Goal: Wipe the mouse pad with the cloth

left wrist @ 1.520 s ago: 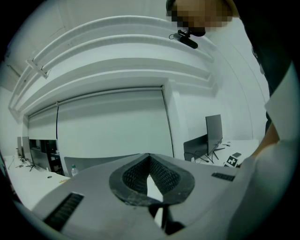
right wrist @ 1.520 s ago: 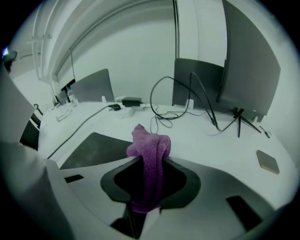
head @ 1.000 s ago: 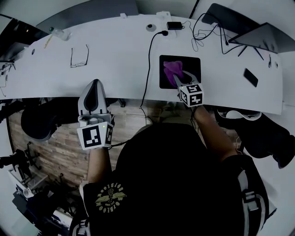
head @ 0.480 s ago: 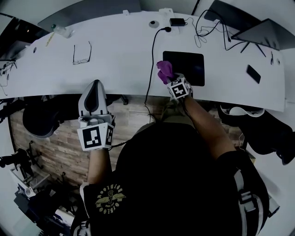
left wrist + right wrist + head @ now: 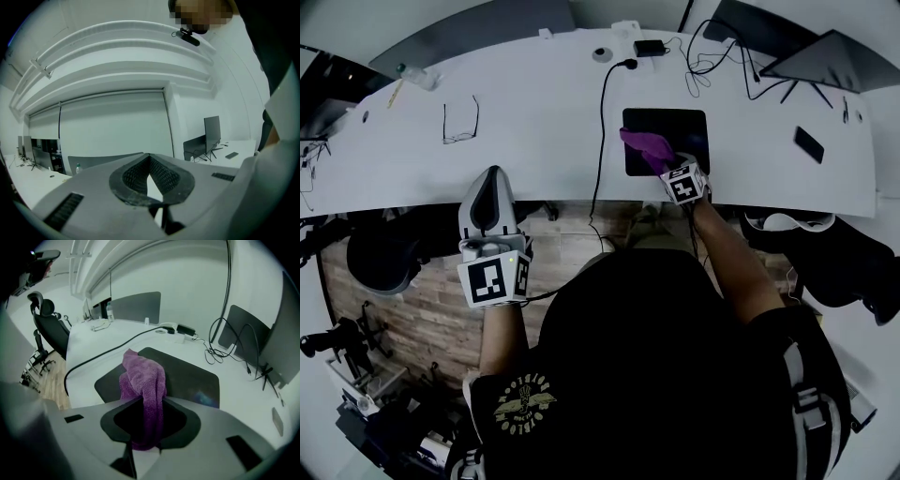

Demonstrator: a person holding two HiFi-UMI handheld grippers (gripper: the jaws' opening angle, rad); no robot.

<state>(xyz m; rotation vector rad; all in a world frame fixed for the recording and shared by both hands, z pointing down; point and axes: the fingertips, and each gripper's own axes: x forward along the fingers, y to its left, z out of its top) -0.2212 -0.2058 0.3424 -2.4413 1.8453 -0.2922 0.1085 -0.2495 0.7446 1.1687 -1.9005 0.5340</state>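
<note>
One purple cloth (image 5: 143, 380) is pinched between the jaws of the right gripper (image 5: 149, 401), which are closed tight on its bunched end; the rest folds forward over the near left part of the black pad (image 5: 187, 376). From the head view the cloth (image 5: 647, 147) covers that same corner of the pad (image 5: 686, 127), with the right gripper (image 5: 667, 165) at the pad's near edge. The pad lies on the white desk (image 5: 534, 122), just right of a black cable (image 5: 601, 122) that runs from the far side to the near edge. Glasses (image 5: 461, 117) lie well off to the left, a phone (image 5: 809, 145) to the right. The left gripper (image 5: 492, 178) hangs at the desk's near edge, far left of the pad; its jaws (image 5: 149, 157) meet at the tips with nothing between them.
</note>
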